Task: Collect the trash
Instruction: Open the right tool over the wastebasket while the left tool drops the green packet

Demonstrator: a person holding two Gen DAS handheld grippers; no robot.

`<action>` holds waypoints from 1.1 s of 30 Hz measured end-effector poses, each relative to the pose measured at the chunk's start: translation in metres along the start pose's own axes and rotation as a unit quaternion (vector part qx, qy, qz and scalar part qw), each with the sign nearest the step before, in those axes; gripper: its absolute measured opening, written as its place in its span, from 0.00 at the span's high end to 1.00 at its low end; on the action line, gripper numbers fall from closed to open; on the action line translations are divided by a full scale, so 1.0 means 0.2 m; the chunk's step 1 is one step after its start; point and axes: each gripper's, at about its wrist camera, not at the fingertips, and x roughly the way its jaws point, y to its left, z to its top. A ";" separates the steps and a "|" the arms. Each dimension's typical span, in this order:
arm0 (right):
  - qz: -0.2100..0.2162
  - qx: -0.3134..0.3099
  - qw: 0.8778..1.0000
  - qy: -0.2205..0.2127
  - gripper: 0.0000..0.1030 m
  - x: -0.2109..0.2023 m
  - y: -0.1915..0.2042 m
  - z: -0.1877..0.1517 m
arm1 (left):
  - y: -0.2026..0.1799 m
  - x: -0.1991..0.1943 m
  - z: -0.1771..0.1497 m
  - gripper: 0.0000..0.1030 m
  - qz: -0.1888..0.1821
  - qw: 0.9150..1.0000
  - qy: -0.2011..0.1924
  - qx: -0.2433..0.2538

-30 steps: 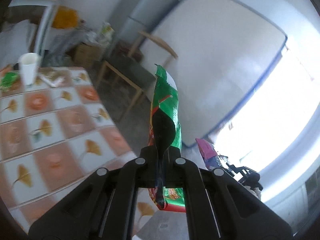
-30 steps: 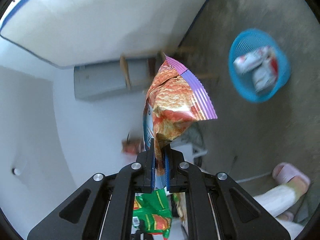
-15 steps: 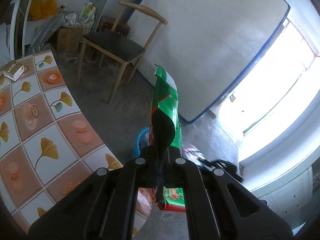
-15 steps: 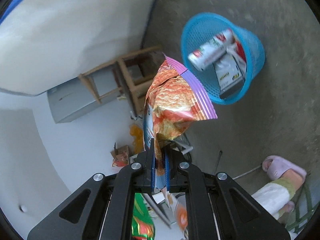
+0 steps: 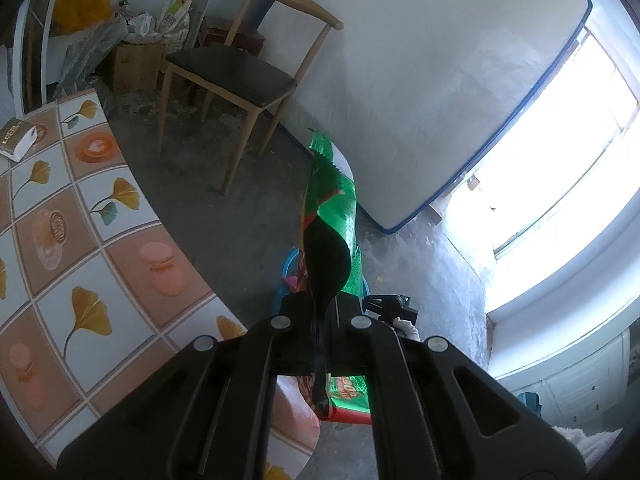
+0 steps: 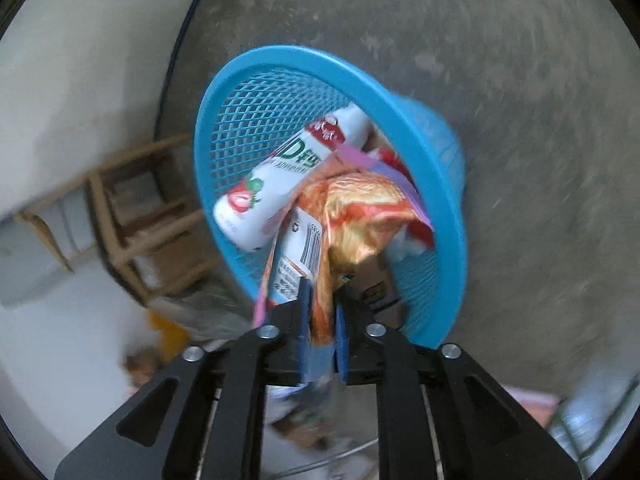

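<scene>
Now we clench our right claw point(image 6: 320, 320) on an orange snack bag point(image 6: 360, 208) over the blue basket point(image 6: 280, 56) at frame centre, our left claw point(image 5: 320, 328) gripping a green wrapper point(image 5: 332, 216).

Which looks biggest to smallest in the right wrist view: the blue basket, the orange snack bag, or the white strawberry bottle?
As they look:
1. Blue basket, widest by far.
2. Orange snack bag, held in the right gripper.
3. White strawberry bottle inside the basket.
The bag sits nearer the camera, so its edge over the bottle is unsure.
</scene>
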 end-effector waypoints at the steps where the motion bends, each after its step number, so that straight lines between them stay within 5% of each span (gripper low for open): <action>1: -0.026 -0.026 0.999 -0.007 0.65 -0.02 0.04 -0.01 | -0.01 0.02 0.01 0.99 -0.001 1.000 0.002 0.001; 2: -0.042 -0.044 0.998 -0.016 0.58 -0.03 0.07 -0.02 | -0.01 0.03 0.01 0.99 -0.002 1.000 0.004 0.001; 9: -0.107 -0.154 0.979 -0.080 0.50 -0.24 0.21 -0.08 | -0.10 0.14 0.02 0.99 -0.005 1.000 0.016 0.018; 18: -0.092 -0.213 0.961 -0.149 0.50 -0.61 0.14 -0.16 | -0.24 0.36 0.10 0.99 -0.008 0.999 0.041 0.030; 27: -0.086 -0.178 0.971 -0.137 0.50 -0.87 -0.27 -0.30 | -0.44 0.98 0.32 0.99 0.002 0.999 0.052 0.000; 33: -0.116 -0.130 0.974 -0.149 0.50 -1.08 -0.59 -0.32 | -0.49 1.57 0.21 0.99 0.075 0.996 0.048 0.029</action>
